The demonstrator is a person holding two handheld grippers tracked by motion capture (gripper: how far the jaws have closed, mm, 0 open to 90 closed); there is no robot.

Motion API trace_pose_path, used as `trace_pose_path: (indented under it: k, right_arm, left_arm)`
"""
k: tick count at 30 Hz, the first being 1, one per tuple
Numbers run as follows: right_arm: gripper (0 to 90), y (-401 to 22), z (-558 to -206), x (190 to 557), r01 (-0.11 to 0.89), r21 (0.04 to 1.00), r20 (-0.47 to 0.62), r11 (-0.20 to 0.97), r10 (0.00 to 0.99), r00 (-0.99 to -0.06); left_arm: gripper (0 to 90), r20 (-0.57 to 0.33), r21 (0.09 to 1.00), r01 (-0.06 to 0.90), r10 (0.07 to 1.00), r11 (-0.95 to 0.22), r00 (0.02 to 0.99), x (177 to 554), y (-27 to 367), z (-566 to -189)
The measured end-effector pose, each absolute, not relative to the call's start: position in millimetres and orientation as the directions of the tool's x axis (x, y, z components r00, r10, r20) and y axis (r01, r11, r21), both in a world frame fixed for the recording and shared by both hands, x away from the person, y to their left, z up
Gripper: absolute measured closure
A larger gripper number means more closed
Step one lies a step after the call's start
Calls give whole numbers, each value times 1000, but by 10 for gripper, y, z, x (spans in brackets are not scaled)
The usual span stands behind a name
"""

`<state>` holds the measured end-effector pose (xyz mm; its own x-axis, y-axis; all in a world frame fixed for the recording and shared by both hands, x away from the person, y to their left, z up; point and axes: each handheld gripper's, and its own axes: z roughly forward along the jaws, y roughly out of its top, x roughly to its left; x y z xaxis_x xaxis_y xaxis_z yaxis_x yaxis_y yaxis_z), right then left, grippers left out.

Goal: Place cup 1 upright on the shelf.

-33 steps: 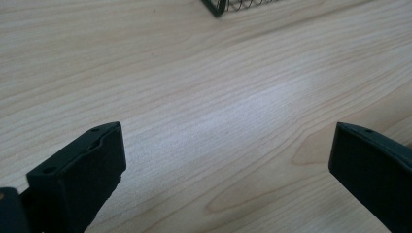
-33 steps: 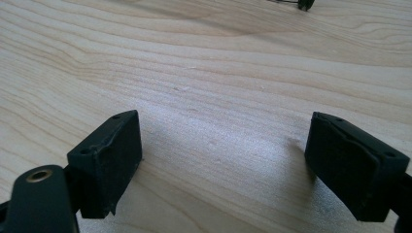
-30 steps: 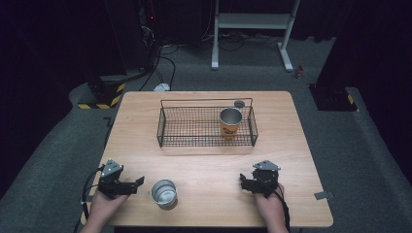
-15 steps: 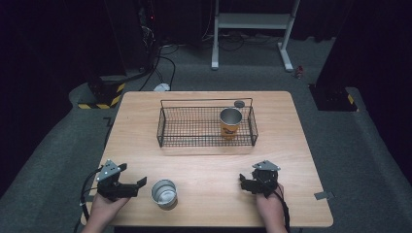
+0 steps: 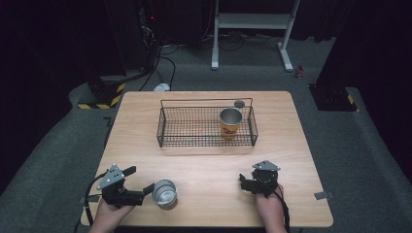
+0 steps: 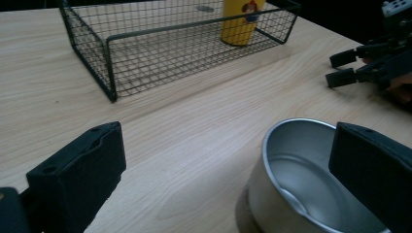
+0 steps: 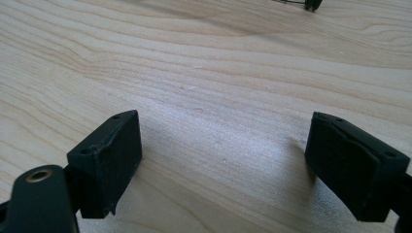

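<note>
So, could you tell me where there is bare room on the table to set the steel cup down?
Bare wood lies between the left gripper and right gripper, before the basket. The basket's left half is free; its right end holds the yellow cup.

Left hand-held gripper (image 5: 144,180) open beside steel cup (image 5: 164,193).
</note>
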<state>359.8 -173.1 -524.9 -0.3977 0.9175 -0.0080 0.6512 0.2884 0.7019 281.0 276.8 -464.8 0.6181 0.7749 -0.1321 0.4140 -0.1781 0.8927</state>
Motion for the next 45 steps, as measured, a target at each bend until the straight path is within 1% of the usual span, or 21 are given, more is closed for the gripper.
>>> trace_pose_path:
  k: [10,16,22,23,24,26,35,42,45]
  right_arm:
    - [134,-1731,-5249,3597,651,702,-7,288,917,-398]
    - [134,-1731,-5250,3598,651,702,-8,289,917,-398]
    - [134,-1730,-5250,3598,650,702,-9,291,917,-400]
    - [134,-1730,-5250,3598,649,702,-10,292,916,-402]
    - [134,-1730,-5250,3598,649,702,-10,292,916,-402]
    - [134,-1730,-5250,3598,650,702,-9,292,916,-401]
    - [134,-1730,-5250,3598,649,702,-10,293,916,-402]
    - [133,-1731,-5250,3598,648,703,-12,295,915,-404]
    - [134,-1731,-5250,3598,647,703,-12,295,915,-404]
  left_arm:
    - [4,-136,892,403,729,-204,670,2745,2579,-4662]
    - [3,-118,890,387,698,-240,706,2702,2442,-4681]
    - [0,-116,885,389,687,-257,717,2695,2386,-4717]
    - [0,-103,883,384,687,-270,720,2699,2376,-4727]
    - [0,-112,879,393,684,-269,721,2693,2351,-4743]
    - [0,-94,873,389,684,-293,724,2694,2312,-4770]
    - [0,-74,864,392,688,-317,722,2691,2290,-4889]
    - [5,-83,861,399,687,-315,722,2694,2300,-4928]
    - [5,-84,851,405,676,-334,732,2691,2281,-4938]
